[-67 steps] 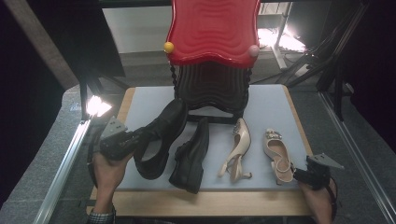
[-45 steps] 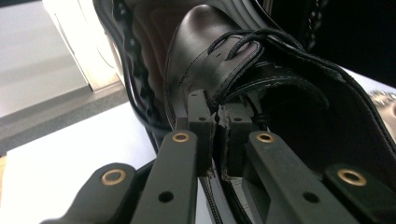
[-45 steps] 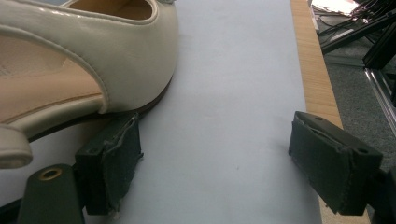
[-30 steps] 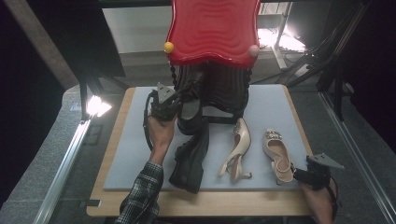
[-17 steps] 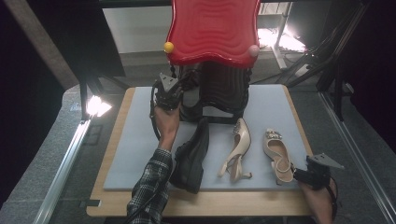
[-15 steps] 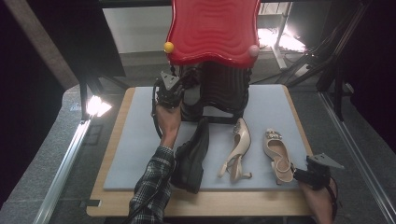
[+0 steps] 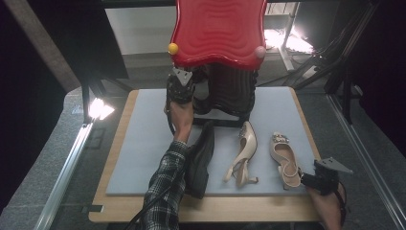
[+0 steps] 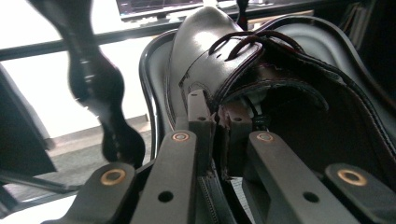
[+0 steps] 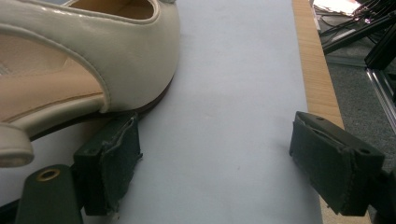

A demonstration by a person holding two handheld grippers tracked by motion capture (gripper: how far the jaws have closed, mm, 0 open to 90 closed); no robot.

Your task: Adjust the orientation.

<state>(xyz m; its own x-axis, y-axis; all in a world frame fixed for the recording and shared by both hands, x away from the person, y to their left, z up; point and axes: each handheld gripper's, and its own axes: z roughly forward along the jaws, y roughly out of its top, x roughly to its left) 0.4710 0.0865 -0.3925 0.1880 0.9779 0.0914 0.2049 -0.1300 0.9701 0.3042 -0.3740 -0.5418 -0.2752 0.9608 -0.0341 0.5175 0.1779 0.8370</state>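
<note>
My left gripper [image 7: 180, 87] reaches to the black shoe rack [image 7: 232, 91] under its red wavy top [image 7: 218, 28]. In the left gripper view its jaws are shut [image 8: 219, 116] on the collar of a black leather lace-up shoe [image 8: 210, 51], which lies inside a curved black shelf of the rack. The second black shoe [image 7: 201, 158] lies on the blue-grey mat [image 7: 143, 143]. My right gripper [image 7: 313, 181] rests open at the mat's front right, its left pad [image 9: 112, 163] just beside the heel of a beige slingback shoe [image 9: 93, 60], nothing between the jaws.
Two beige heeled shoes are on the mat: one tipped on its side [image 7: 242, 153], one upright [image 7: 283, 154]. A wooden board [image 7: 215, 211] borders the mat. Bright lamps [image 7: 98, 109] and dark stands flank the table.
My left gripper has carried the black shoe from the mat's front left up and forward into the rack. The right gripper and the other shoes have stayed put.
</note>
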